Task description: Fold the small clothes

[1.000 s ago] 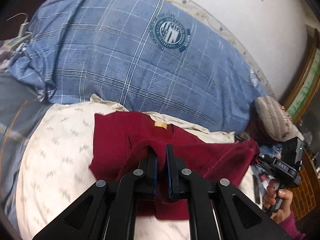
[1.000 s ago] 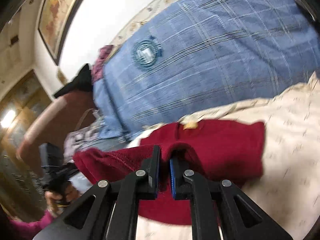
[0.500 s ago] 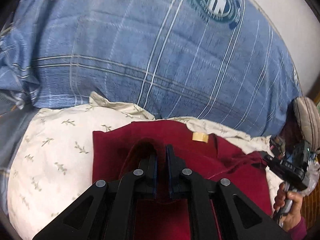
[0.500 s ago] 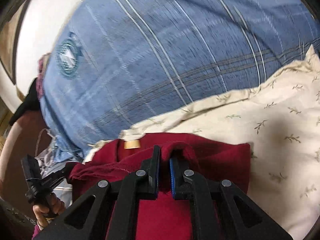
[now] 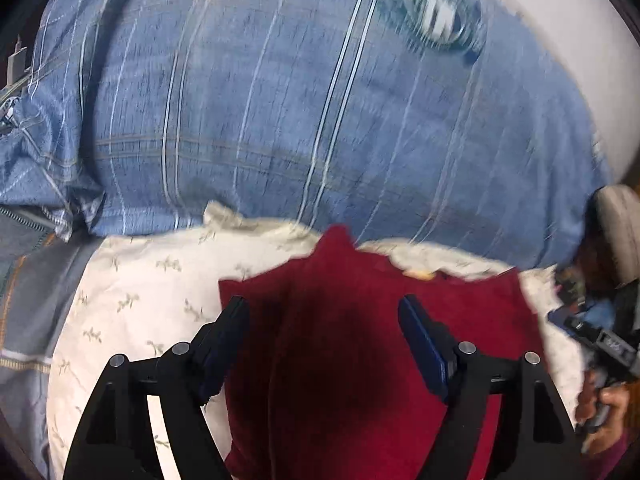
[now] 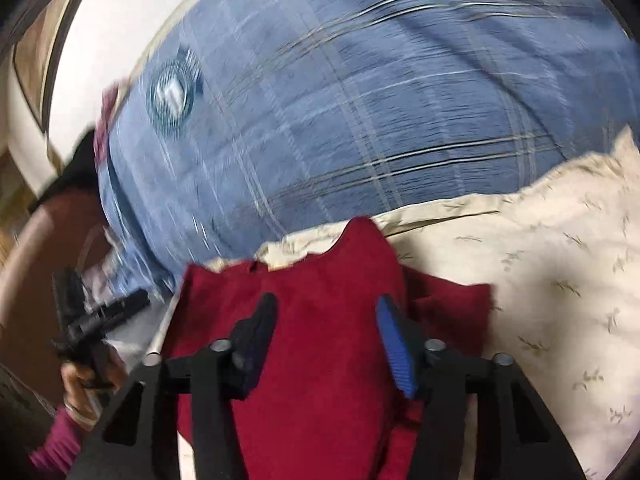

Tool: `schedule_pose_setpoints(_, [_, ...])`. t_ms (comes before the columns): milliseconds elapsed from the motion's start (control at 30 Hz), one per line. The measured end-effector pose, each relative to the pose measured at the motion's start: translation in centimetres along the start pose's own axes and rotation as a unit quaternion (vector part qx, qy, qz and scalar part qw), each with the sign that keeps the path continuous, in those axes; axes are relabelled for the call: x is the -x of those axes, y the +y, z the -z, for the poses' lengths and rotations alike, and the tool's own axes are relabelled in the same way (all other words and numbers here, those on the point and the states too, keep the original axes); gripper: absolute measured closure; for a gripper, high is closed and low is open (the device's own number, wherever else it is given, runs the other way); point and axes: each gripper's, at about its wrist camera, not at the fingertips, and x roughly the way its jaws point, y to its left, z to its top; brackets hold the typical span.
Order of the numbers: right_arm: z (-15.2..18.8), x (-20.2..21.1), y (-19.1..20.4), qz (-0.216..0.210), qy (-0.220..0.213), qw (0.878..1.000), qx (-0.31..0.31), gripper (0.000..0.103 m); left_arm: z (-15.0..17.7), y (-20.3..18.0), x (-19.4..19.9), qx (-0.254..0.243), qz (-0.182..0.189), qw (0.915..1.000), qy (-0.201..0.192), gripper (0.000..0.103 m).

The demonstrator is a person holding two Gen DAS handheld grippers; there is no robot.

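Observation:
A dark red small garment lies folded over itself on a cream leaf-print cloth. It also shows in the right wrist view. My left gripper is open, its fingers spread above the red cloth and holding nothing. My right gripper is open too, over the same garment and empty. The other gripper shows at the right edge of the left wrist view and at the left edge of the right wrist view.
A large blue plaid pillow with a round crest lies just behind the garment; it also shows in the right wrist view. A white wall is behind. A brown rounded chair back stands at left.
Both grippers were shut on raised edges of the red garment. Both have opened and let go, and the cloth has dropped flat in a fold. The views are blurred by motion.

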Motion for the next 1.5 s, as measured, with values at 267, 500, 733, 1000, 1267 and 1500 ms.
schedule_pose_setpoints(267, [-2.3,-8.7,-2.5,0.088,0.063,0.994,-0.011,0.061,-0.6,1.7,-7.4,0.028,-0.088,0.9938,0.063,0.025])
schedule_pose_setpoints(500, [-1.7,-5.9,-1.6,0.088,0.071,0.994,0.007,0.059,-0.9,2.3,-5.6,0.037,-0.045,0.9967,0.056,0.028])
schedule_pose_setpoints(733, [5.7,5.6,-1.1,0.048,0.065,0.997,0.021,0.037,3.3,2.9,2.2,-0.019,0.007,0.9994,0.028,0.027])
schedule_pose_setpoints(1000, [10.2,3.3,-0.6,0.031,0.106,0.994,0.017,0.095,7.9,4.0,6.3,0.005,0.015,0.999,0.042,0.028])
schedule_pose_setpoints(1267, [8.9,7.2,-1.9,0.114,0.067,0.991,0.037,0.103,10.2,2.7,7.6,-0.023,-0.042,0.9983,0.032,0.028])
schedule_pose_setpoints(1500, [8.7,8.4,1.2,0.054,0.066,0.995,0.043,0.066,10.1,-0.3,6.7,-0.054,-0.071,0.996,0.01,0.028])
